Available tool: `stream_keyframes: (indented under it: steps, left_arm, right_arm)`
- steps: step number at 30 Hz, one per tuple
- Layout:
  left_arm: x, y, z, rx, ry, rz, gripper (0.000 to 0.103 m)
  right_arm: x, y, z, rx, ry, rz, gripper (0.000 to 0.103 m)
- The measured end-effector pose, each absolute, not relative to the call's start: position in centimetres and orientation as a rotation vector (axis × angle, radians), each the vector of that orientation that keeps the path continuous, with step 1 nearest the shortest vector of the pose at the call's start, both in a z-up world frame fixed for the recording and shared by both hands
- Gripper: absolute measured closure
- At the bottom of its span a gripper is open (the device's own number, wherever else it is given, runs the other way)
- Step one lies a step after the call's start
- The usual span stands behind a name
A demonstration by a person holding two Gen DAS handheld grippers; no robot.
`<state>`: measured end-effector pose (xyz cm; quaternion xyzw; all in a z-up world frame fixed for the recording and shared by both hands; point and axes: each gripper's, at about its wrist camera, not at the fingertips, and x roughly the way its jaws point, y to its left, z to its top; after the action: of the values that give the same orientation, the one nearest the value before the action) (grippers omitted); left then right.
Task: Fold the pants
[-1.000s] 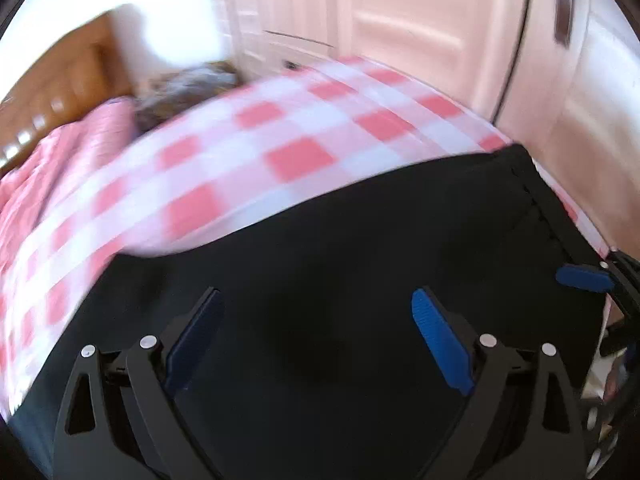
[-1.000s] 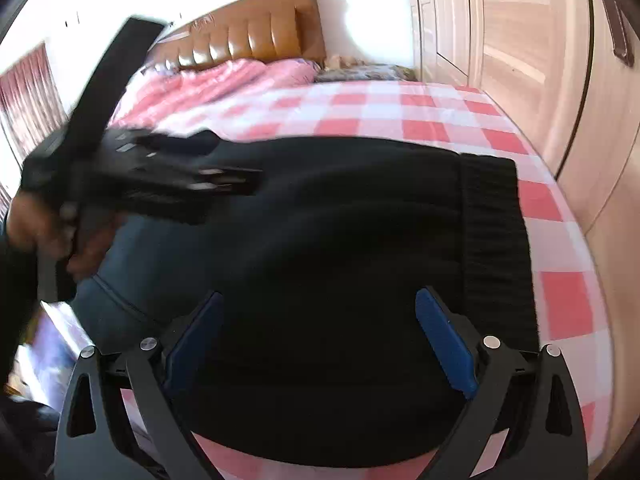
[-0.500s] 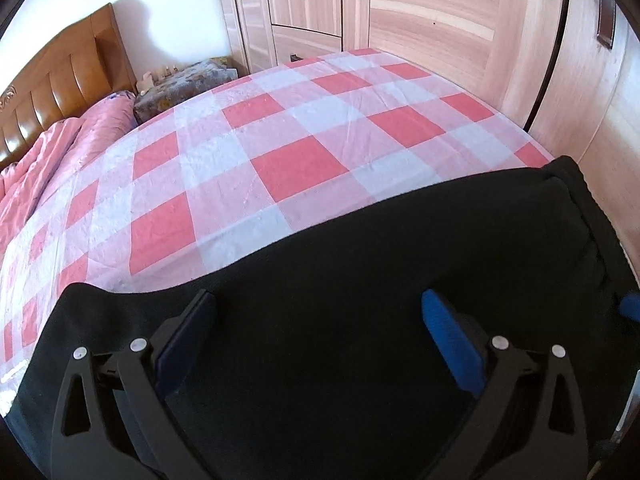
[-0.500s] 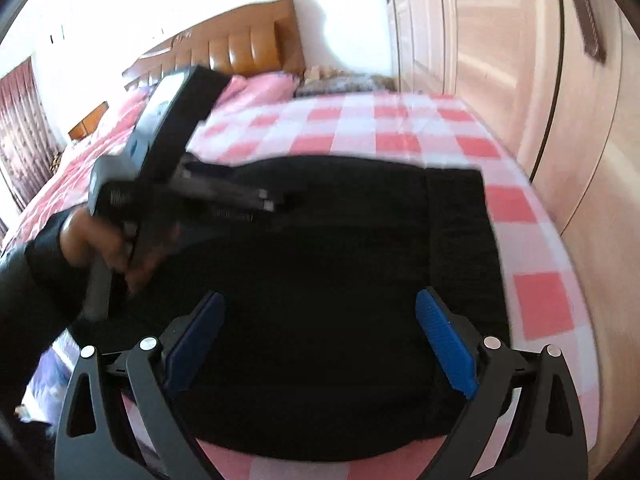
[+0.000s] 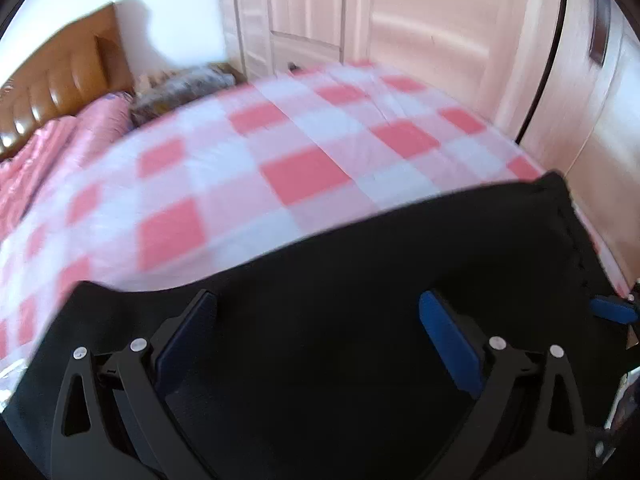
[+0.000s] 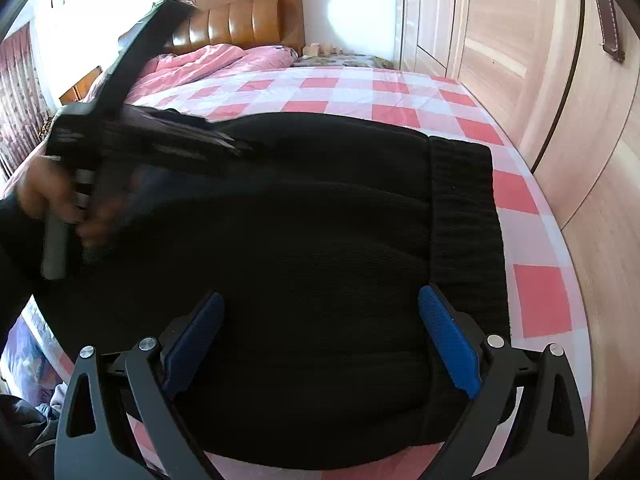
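We see black pants (image 6: 304,240) folded into a thick, roughly rectangular bundle lying flat on a bed covered by a pink, red and white checked sheet (image 6: 360,92). The bundle's long axis runs across the bed, side to side in the right wrist view, and its ribbed band (image 6: 464,216) points toward the wooden wardrobe (image 6: 560,80). The fabric looks soft and knitted, with faint horizontal ridges; the band has finer vertical ribbing and a straight outer edge.

Our right gripper (image 6: 320,344) hangs over the near part of the pants with its blue ridged pads (image 6: 448,340) spread wide, holding nothing. Our left gripper (image 5: 316,336) also sits over the dark cloth with its pads far apart and nothing between them; that view is blurred. In the right wrist view the left gripper (image 6: 120,136) appears as a smeared black shape gripped by a hand (image 6: 52,196), above the pants' end farthest from the wardrobe.

A strip of checked sheet shows between the ribbed band and the bed edge nearest the wardrobe. Beyond the pants, toward the padded brown headboard (image 6: 248,16), the sheet lies open and flat up to a crumpled pink quilt (image 6: 200,64). A narrow strip of sheet shows along the pants' near edge.
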<state>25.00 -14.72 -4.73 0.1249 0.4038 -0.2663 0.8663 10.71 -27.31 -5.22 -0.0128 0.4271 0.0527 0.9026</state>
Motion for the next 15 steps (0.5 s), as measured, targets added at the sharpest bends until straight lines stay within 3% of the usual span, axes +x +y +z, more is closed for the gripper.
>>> stream_keyframes:
  steps: [5,15]
  left_arm:
    - [21.6,-3.8,-0.9,0.128,0.763,-0.499,0.002]
    - [17.5,23.1,-4.5,-0.186,0.874,0.072,0.002]
  right_arm:
    - [11.6,-25.0,-3.1,-0.009,0.865,0.057,0.008]
    - [15.5,-4.9,-2.3,-0.243,0.829,0.513,0.008]
